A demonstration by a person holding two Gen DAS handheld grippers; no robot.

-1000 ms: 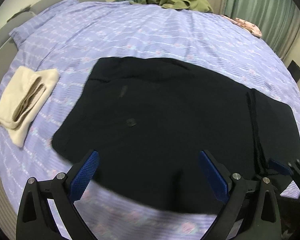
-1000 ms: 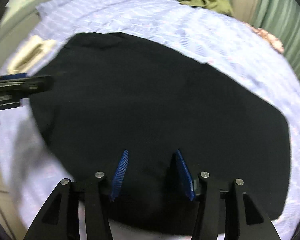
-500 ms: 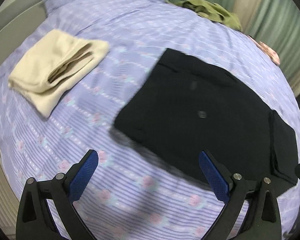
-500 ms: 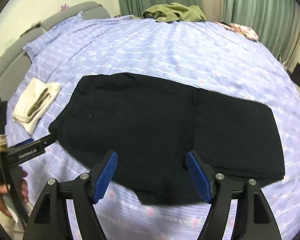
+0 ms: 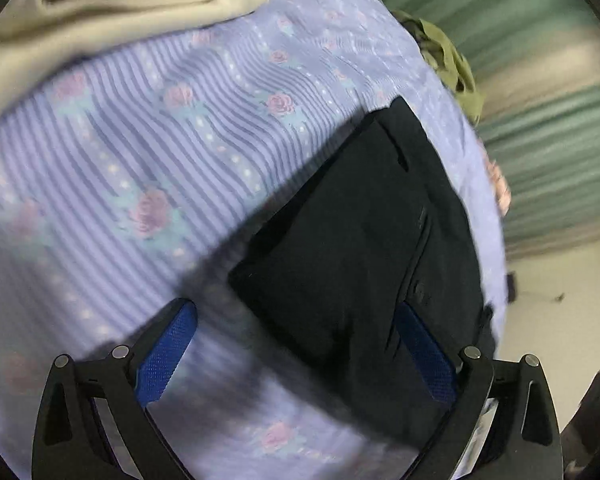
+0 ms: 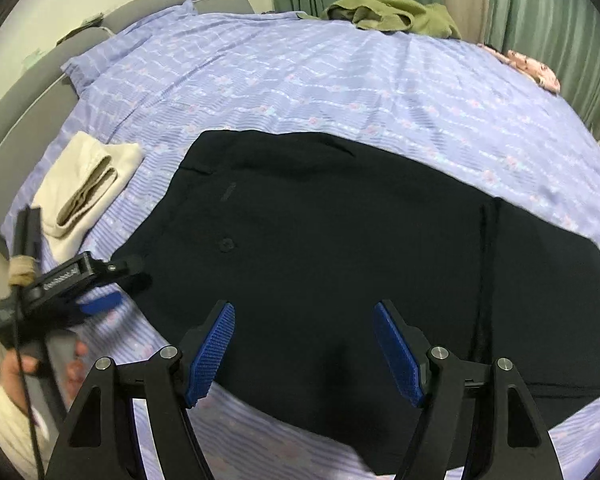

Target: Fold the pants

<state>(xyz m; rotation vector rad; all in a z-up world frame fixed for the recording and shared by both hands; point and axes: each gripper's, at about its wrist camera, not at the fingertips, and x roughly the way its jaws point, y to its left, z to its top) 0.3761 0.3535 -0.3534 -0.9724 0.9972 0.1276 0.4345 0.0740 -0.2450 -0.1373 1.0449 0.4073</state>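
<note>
Left wrist view: while the picture is smeared by motion, the black pants point(image 5: 364, 248) are seen lying flat on the striped floral bedsheet point(image 5: 148, 152), with the near corner between the fingers.
Left gripper point(image 5: 296, 356): the blue pads point(image 5: 166, 354) are spread wide and nothing is held; the pants corner is framed but not pinched.
Surroundings, left: a cream folded garment point(image 5: 100, 4) is seen at the top edge, well apart from the pants; an olive garment point(image 5: 452, 56) lies by the green curtains.

Right wrist view: the pants point(image 6: 360, 264) are seen as one broad dark rectangle across the bedsheet point(image 6: 340, 88), waistband end and button to the left, a layer edge running across the right part.
Right gripper point(image 6: 304, 348): the pads point(image 6: 210, 350) stand wide apart over the near hem, and no cloth is gripped.
Left gripper, seen from the right point(image 6: 100, 300): it is held low at the pants' left corner; contact with the cloth cannot be told.

Progress: one lengthwise fold and one crosswise lap are judged done, as the legs lie stacked.
Remaining: at least one further crosswise fold to a compact bundle is judged still needed, then smoothing.
</note>
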